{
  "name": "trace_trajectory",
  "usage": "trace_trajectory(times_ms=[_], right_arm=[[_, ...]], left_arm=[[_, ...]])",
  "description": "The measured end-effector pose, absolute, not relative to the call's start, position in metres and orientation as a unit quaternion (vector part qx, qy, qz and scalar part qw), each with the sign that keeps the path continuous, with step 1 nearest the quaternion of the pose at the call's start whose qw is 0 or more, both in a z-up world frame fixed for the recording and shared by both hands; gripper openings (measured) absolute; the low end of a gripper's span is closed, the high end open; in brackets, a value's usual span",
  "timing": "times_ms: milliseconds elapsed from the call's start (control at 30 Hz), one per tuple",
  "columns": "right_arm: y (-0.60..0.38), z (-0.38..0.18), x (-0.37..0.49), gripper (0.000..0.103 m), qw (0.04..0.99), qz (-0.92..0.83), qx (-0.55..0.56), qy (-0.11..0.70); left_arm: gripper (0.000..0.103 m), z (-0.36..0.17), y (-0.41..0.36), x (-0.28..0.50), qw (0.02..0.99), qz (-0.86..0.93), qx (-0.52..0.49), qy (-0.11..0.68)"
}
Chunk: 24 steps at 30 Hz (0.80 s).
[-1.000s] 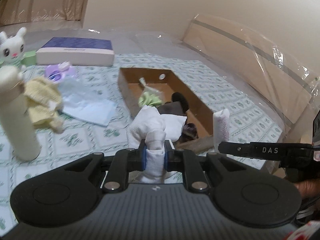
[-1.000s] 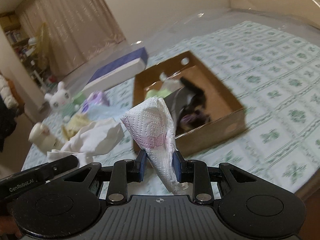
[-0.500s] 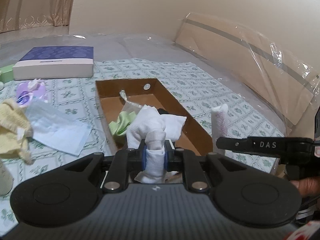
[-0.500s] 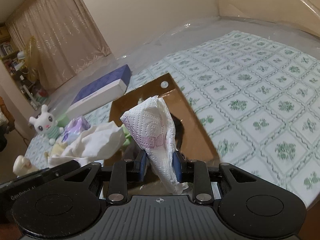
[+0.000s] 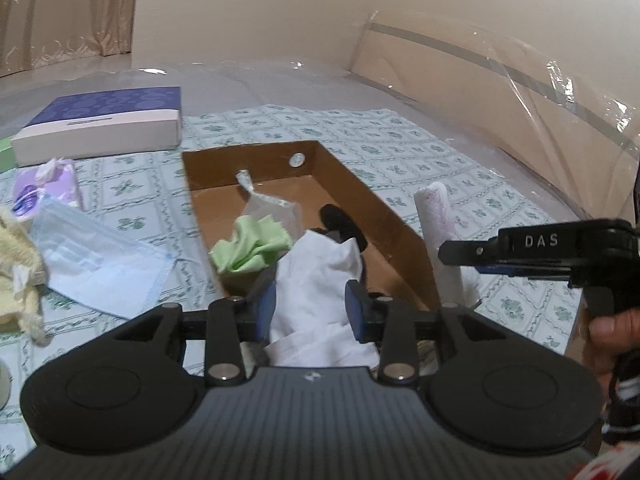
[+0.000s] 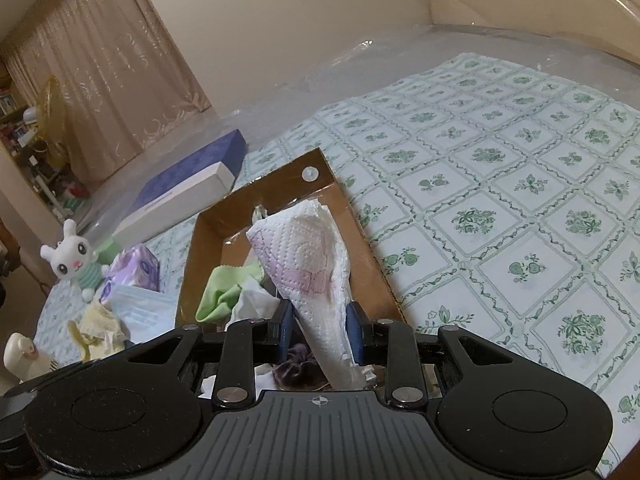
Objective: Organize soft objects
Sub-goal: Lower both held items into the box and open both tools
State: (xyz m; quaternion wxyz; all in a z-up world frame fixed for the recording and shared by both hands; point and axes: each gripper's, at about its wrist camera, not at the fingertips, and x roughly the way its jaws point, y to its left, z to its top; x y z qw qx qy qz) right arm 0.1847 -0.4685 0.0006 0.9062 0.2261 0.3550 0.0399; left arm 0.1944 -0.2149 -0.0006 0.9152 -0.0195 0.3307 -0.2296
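Observation:
An open cardboard box (image 5: 400, 232) lies on the green-patterned bedsheet. Inside it are a green cloth (image 5: 248, 248), a clear bag and a dark item (image 5: 340, 220). My left gripper (image 5: 310, 308) hangs over the box's near end with its jaws opening. A white cloth (image 5: 316, 280) sags between the pads and spreads down into the box. My right gripper (image 6: 320, 320) is shut on a rolled paper towel (image 6: 308, 256) with pink print, held upright over the box (image 6: 280, 176). A purple scrunchie (image 6: 296, 364) lies below it. In the left wrist view the paper towel (image 5: 434, 212) stands beside the box's right wall.
Left of the box lie a blue face mask (image 5: 100, 256), a purple tissue pack (image 5: 44, 184) and a yellow cloth (image 5: 16, 260). A purple-and-white flat box (image 5: 104, 124) sits behind them. A bunny toy (image 6: 74, 256) and a cream bottle (image 6: 24, 356) stand further left.
Both grippers moved forward over the box. The left jaws have spread apart and the white cloth, pinched tight before, now slumps loosely between them. The right grip on the towel is unchanged.

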Motion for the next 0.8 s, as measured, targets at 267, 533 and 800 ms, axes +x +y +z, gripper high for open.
trace_trajectory(times_ms=[267, 533, 800], right_arm=[[-0.465, -0.006, 0.198, 0.031, 0.906, 0.055, 0.217, 0.359], [-0.463, -0.009, 0.186, 0.065, 0.91, 0.063, 0.224, 0.342], [-0.454, -0.009, 0.153, 0.065, 0.91, 0.056, 0.235, 0.338]], left_arm=[[0.033, 0.006, -0.203, 0.184, 0.921, -0.224, -0.03, 0.318], [0.033, 0.003, -0.198, 0.173, 0.922, -0.223, -0.031, 0.317], [0.033, -0.004, -0.181, 0.152, 0.92, -0.218, -0.034, 0.323]])
